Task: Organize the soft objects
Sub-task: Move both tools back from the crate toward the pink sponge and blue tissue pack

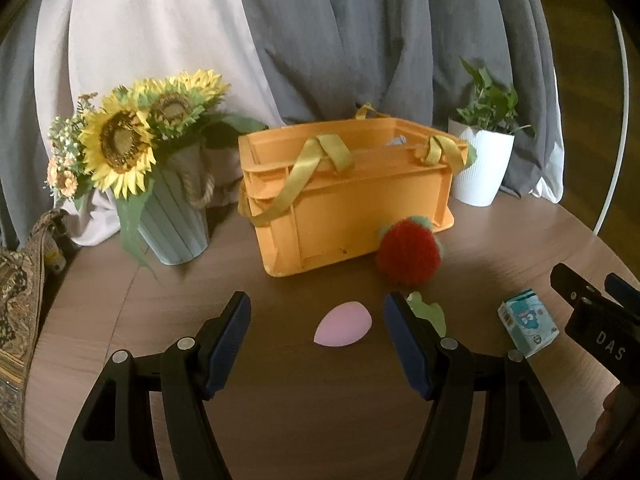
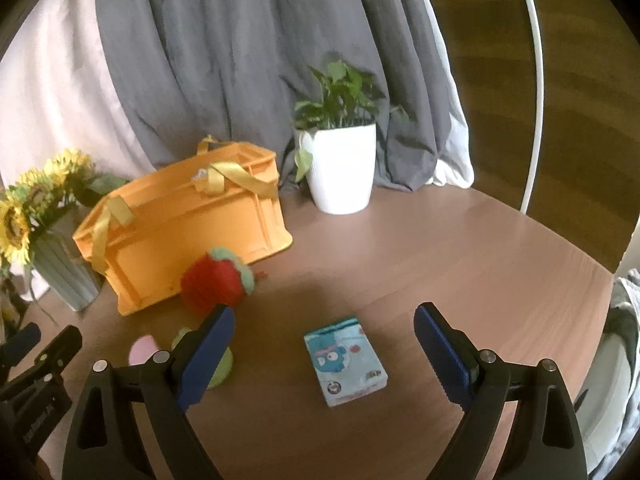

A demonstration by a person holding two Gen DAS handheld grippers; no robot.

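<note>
A pink egg-shaped sponge (image 1: pixel 342 325) lies on the round brown table (image 1: pixel 280 400), just ahead of my open left gripper (image 1: pixel 317 320) and between its fingers. A red plush strawberry (image 1: pixel 408 253) leans against the orange crate (image 1: pixel 344 208). A green soft piece (image 1: pixel 429 312) lies by the right finger. A light blue tissue pack (image 2: pixel 345 360) lies ahead of my open right gripper (image 2: pixel 324 332). The crate (image 2: pixel 184 224), the strawberry (image 2: pixel 214 284), the sponge (image 2: pixel 142 350) and the green piece (image 2: pixel 222 366) also show in the right wrist view.
A sunflower bouquet in a grey-green vase (image 1: pixel 176 220) stands left of the crate. A white pot with a green plant (image 2: pixel 342 168) stands to its right. Grey and white curtains hang behind. A patterned cloth (image 1: pixel 20 320) lies at the left edge.
</note>
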